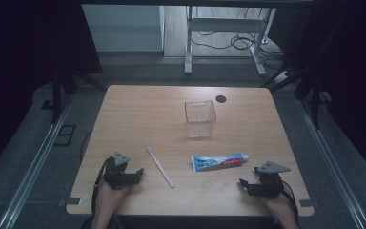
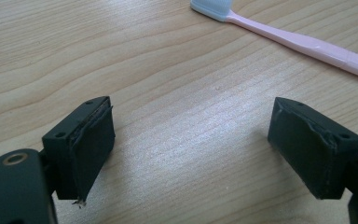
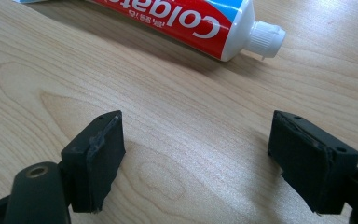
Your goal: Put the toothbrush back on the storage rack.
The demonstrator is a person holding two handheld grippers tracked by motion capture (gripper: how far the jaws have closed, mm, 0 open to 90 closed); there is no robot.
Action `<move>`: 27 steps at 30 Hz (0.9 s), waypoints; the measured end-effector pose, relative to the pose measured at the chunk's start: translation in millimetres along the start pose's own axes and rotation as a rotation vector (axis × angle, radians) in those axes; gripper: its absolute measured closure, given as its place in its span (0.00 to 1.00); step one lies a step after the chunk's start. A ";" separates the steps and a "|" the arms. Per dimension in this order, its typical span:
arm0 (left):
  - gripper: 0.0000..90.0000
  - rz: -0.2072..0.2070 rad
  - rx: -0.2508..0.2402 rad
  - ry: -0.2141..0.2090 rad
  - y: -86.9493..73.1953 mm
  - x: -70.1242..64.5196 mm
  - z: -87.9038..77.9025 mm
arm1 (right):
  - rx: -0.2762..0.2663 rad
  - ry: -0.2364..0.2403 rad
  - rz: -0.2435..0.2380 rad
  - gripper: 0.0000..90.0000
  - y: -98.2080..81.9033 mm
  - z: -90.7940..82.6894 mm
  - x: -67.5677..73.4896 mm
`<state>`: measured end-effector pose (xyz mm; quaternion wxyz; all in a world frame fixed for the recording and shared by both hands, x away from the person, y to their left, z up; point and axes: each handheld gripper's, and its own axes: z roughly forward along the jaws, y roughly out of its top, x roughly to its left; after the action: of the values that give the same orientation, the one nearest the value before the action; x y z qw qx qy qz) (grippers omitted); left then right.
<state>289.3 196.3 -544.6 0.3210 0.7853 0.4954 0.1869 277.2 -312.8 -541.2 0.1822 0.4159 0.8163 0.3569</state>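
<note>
A pink toothbrush (image 1: 160, 165) with a white head lies slantwise on the wooden table (image 1: 138, 109), left of centre. A toothpaste tube (image 1: 218, 161) lies to its right, white cap pointing right. Farther back stands a clear plastic cup (image 1: 200, 118). My left gripper (image 1: 134, 174) rests near the front left edge, open, nothing between its jaws; the toothbrush (image 2: 303, 43) lies just beyond it. My right gripper (image 1: 248, 185) rests near the front right edge, open and empty. In the right gripper view the toothpaste tube (image 3: 186, 18) lies a little beyond the jaws, its cap (image 3: 265, 39) to the right.
A round black grommet (image 1: 220, 98) sits at the table's far edge. Beyond the table stands a white desk frame (image 1: 224, 28) with cables on the floor. Metal rails (image 1: 33, 162) run along both sides of the table.
</note>
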 end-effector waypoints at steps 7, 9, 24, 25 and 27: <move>0.16 0.002 0.000 0.001 0.0 0.1 0.1 | 0.001 0.001 0.000 0.20 0.2 0.3 -0.1; 0.16 0.002 0.000 -0.001 0.1 0.3 0.0 | 0.001 0.001 0.000 0.20 0.3 0.2 -0.1; 0.38 0.023 -0.028 -0.015 4.5 -3.3 -6.6 | 0.002 0.001 0.002 0.20 0.3 0.2 0.0; 0.39 0.022 -0.038 -0.022 6.0 -3.5 -8.6 | 0.002 0.001 0.002 0.20 0.3 0.2 0.0; 0.44 0.015 -0.044 -0.028 6.5 -3.8 -9.3 | 0.002 0.001 0.002 0.20 0.3 0.2 0.0</move>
<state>286.2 193.9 -533.3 0.3438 0.7842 0.4807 0.1891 277.4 -312.6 -541.1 0.1811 0.4166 0.8164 0.3566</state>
